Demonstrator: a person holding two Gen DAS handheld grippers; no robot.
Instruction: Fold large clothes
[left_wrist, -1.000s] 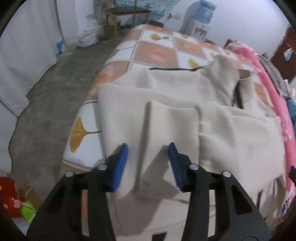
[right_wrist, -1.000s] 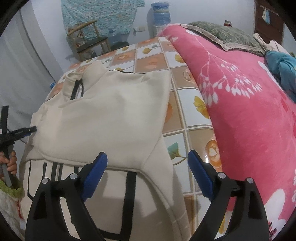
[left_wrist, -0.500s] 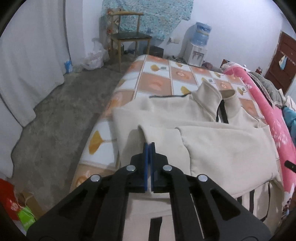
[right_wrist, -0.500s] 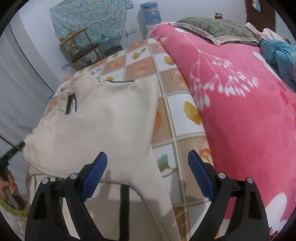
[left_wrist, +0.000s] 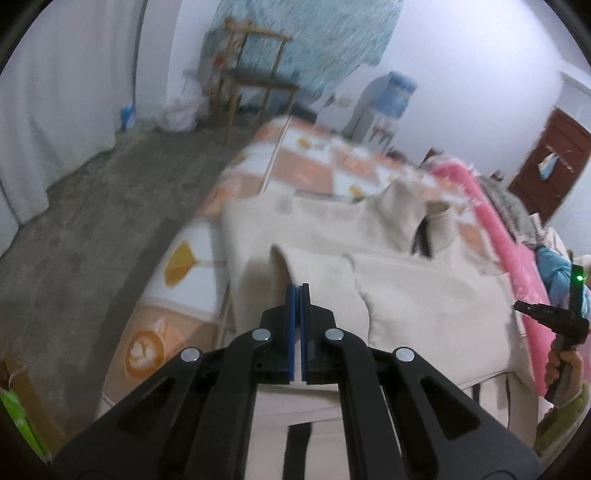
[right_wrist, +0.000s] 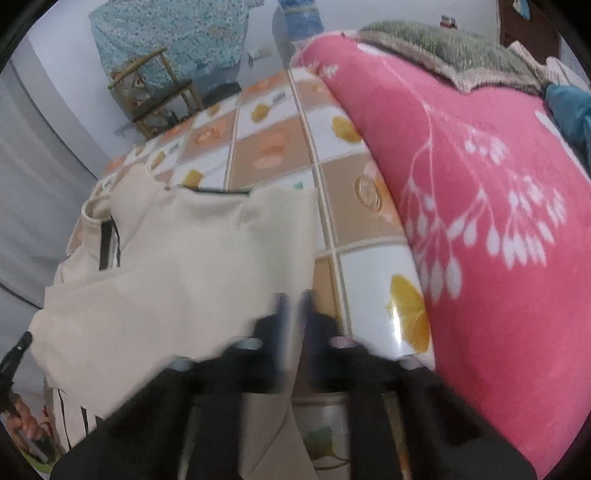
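Observation:
A large cream garment (left_wrist: 406, 302) with black stripes lies spread on the bed, collar at the far end. My left gripper (left_wrist: 299, 291) is shut on a raised fold of its left sleeve, holding it a little above the body. In the right wrist view the same cream garment (right_wrist: 184, 266) fills the left half. My right gripper (right_wrist: 293, 306) is blurred at the garment's right near edge. Its jaws are closing, almost together, with cream cloth between them. That other gripper's black body (left_wrist: 546, 317) also shows at the far right of the left wrist view, in a hand.
The bed has a tiled orange-and-white sheet (right_wrist: 266, 147). A pink flowered blanket (right_wrist: 480, 184) is heaped along its right side. Bare grey floor (left_wrist: 92, 221) lies left of the bed. At the far wall stand a wooden chair (left_wrist: 255, 74) and a water dispenser (left_wrist: 391, 96).
My left gripper went from open around the sleeve fold to shut on it and lifted it. My right gripper slid right along the garment's near edge and its wide jaws came together.

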